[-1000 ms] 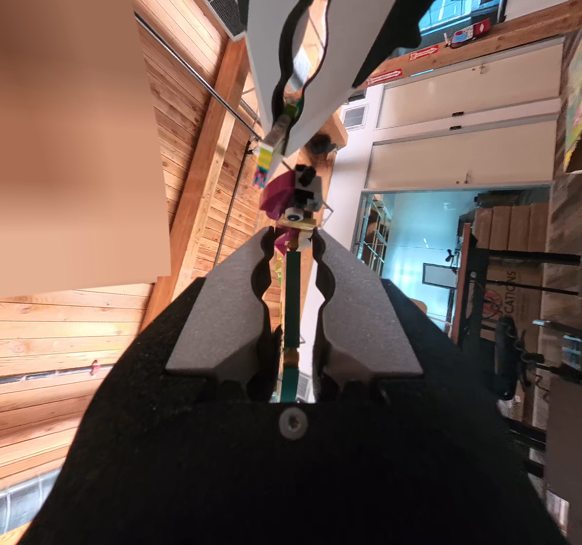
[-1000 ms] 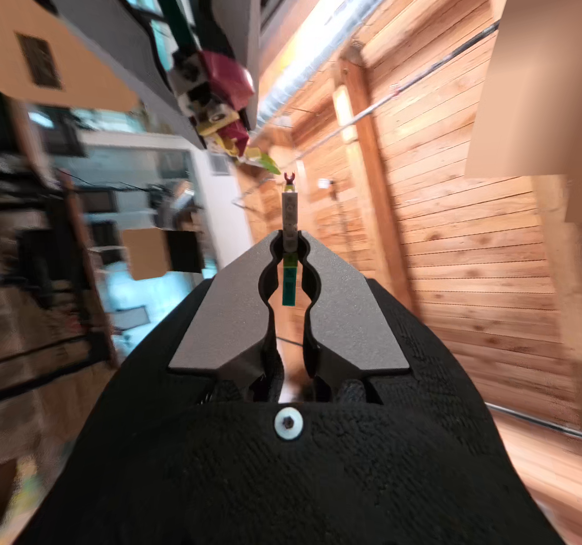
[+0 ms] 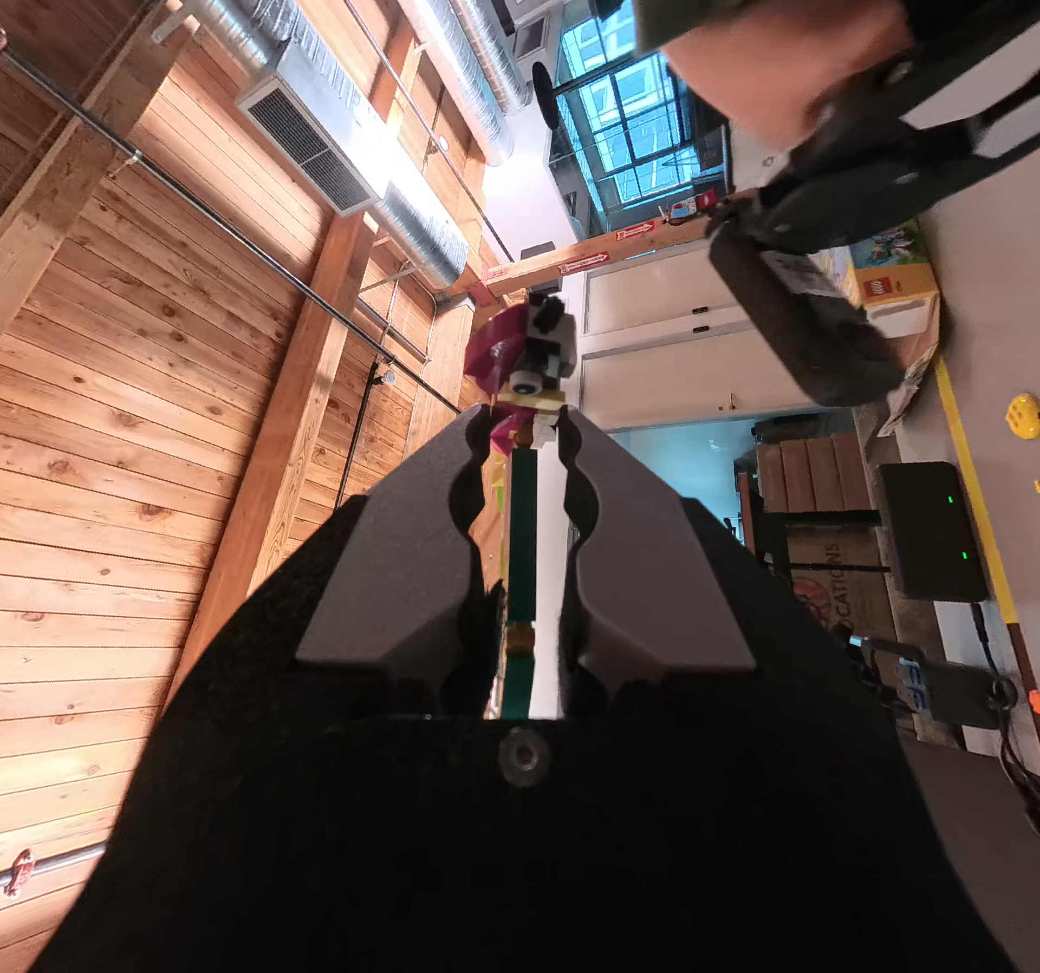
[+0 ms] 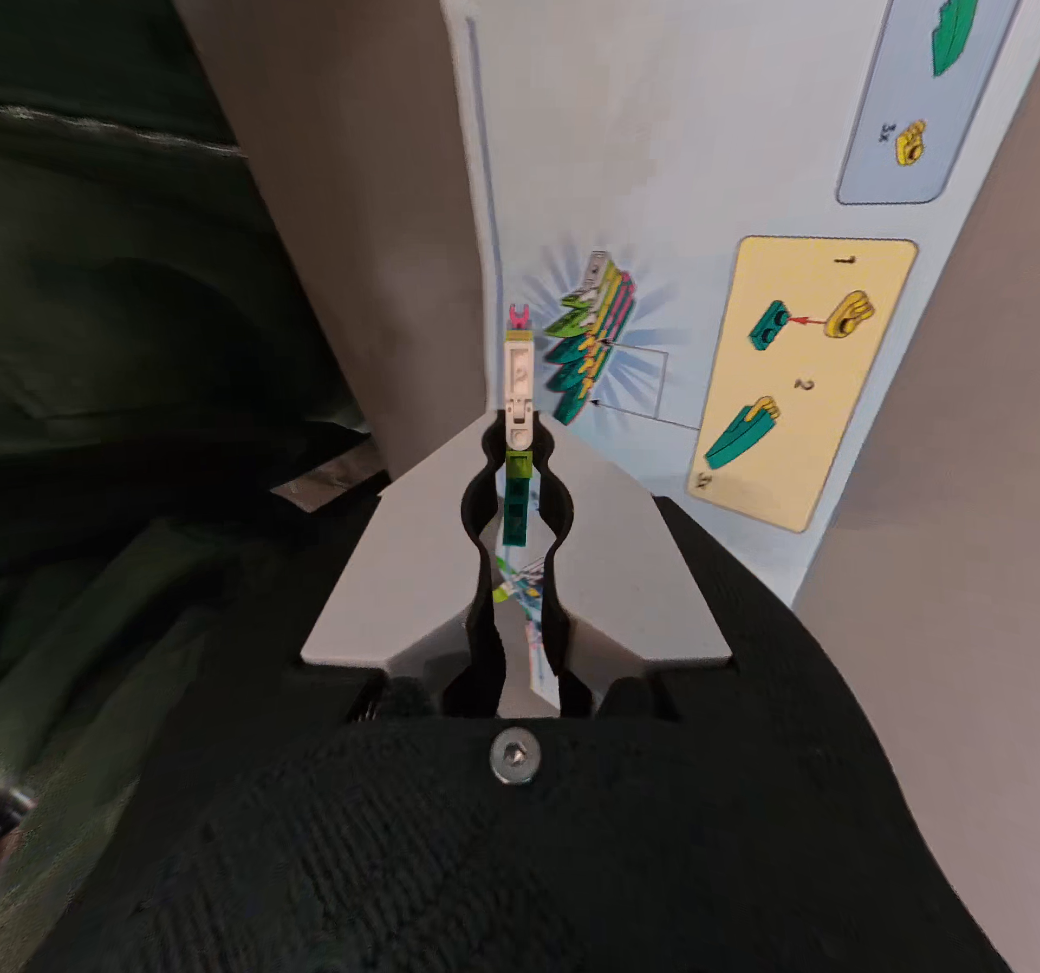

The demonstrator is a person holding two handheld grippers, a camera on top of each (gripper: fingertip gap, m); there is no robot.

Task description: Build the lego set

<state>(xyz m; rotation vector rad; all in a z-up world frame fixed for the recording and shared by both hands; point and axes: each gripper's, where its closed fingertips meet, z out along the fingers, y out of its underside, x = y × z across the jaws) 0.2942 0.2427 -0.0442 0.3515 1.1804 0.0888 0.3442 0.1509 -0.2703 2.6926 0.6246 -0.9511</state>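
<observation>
Left gripper (image 3: 523, 428) first: it's clamped on the lego build (image 3: 523, 378), with a long dark green piece running down the gap between its two grey fingers (image 3: 405, 541). At the tips sits the chunkier part of the model, magenta bits, a pale yellow plate, a white and black block with a little round eye-looking piece, all poking out just past the fingertips. This camera is tipped way up, so behind the model you mostly get the wood-plank wall, silver ducts (image 3: 450, 29) and a window.

Over on the upper right of that same view, blurry, a hand (image 3: 788, 63) holds the right gripper, well apart from the build. Past it there's a table edge with yellow tape, a yellow lego box (image 3: 895, 285), and a black box with two green lights (image 3: 931, 529).

Right gripper (image 4: 518, 439) in its own view is squeezed shut on a thin lego strip (image 4: 519, 411): teal at the near end, then lime, then a white hinge-type piece sticking out beyond the tips, with a tiny yellow bit and a pink clip at the far end. Right behind it lies the instruction booklet (image 4: 731, 158), open on the grey table (image 4: 337, 158), showing green and yellow parts. Dark green fabric fills the left side, too blurry to say more.
</observation>
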